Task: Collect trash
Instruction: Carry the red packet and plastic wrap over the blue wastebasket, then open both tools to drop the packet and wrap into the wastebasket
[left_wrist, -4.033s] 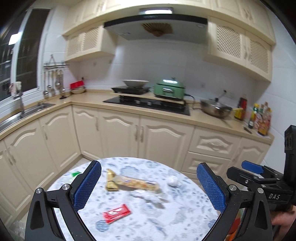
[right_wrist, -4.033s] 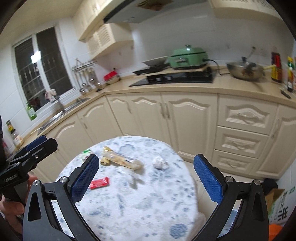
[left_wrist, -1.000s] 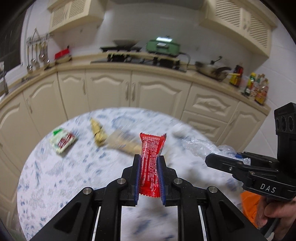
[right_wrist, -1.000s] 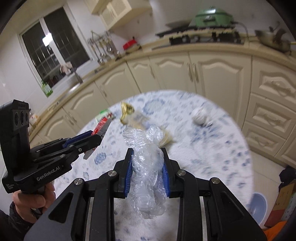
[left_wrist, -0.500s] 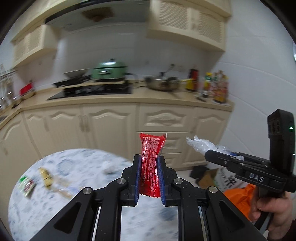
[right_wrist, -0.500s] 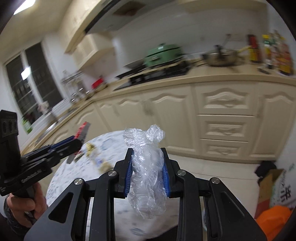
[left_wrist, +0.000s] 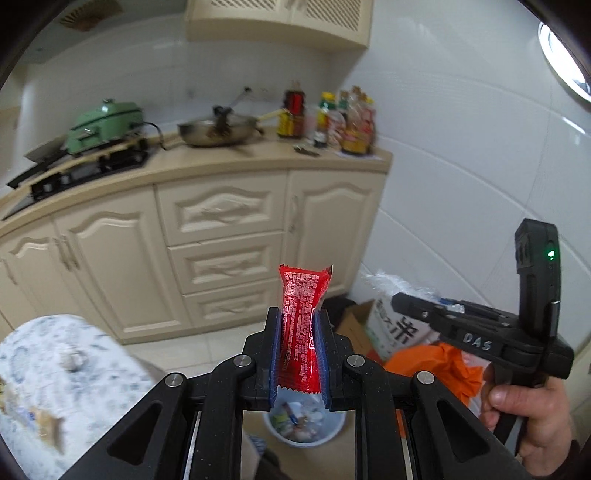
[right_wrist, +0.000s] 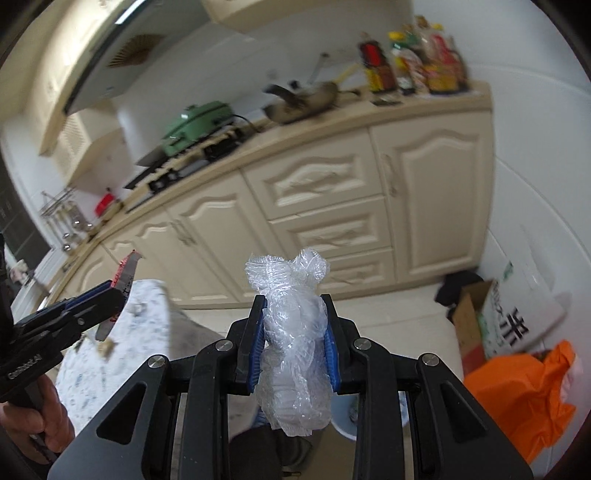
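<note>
I have the left gripper (left_wrist: 298, 345) clamped on the red wrapper (left_wrist: 301, 325), which stands upright between the pads, its long axis pointing up and away from me. The trash bin (left_wrist: 334, 432) sits on the floor directly below that gripper, so it is the nearer one. My right gripper (right_wrist: 294, 341) squeezes the crumpled clear plastic (right_wrist: 293, 339), with the bin's rim below and slightly right. Half a second ago the bin was out of view; now it is under both.

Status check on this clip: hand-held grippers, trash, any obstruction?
Left hand-held gripper shut on red wrapper. Right hand-held gripper shut on crumpled plastic wrap. Bin below; nothing blocking.
</note>
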